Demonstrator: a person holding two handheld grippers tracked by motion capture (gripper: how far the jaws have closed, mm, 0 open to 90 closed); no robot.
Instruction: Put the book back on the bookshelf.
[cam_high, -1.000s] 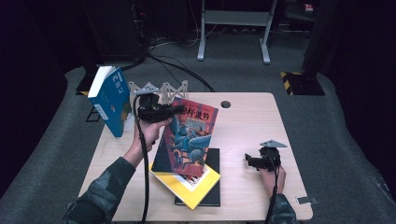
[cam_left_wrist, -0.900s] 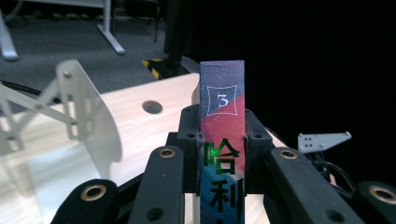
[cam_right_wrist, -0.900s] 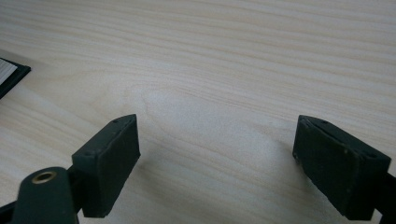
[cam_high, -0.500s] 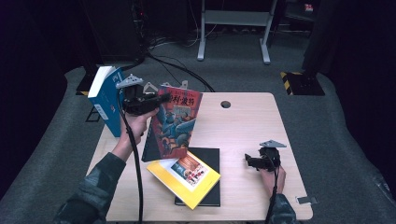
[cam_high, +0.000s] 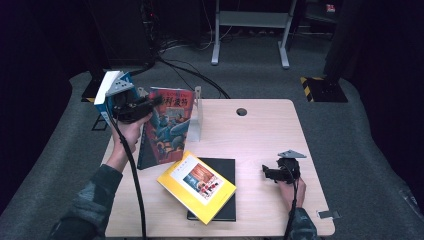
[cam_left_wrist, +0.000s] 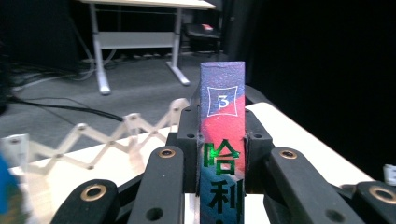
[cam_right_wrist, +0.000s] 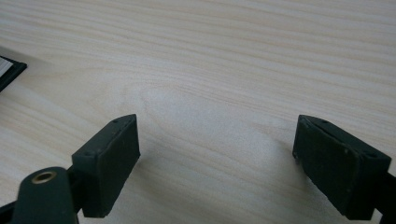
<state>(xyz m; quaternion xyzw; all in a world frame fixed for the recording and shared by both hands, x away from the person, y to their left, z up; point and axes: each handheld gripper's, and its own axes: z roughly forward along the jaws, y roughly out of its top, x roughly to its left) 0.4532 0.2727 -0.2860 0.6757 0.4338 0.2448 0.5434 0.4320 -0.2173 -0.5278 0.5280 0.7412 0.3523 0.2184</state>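
Our left gripper (cam_high: 152, 102) clamped the red-and-blue book (cam_high: 165, 127) by its spine, upright at the table's (cam_high: 260, 130) back-left; the spine read "3" and "哈利". Our right gripper (cam_right_wrist: 217, 163) rested wide apart, empty, on bare wood.

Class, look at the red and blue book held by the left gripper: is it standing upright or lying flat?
Upright. The red and blue book stands on its bottom edge on the table, its spine clamped in the left gripper.

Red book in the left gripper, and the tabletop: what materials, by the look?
Red book: paper, likely a glossy printed cover; its spine carries shiny green foil characters. The left gripper is clamped on it. Tabletop: pale wood grain with a matte finish, possibly laminate rather than solid wood.
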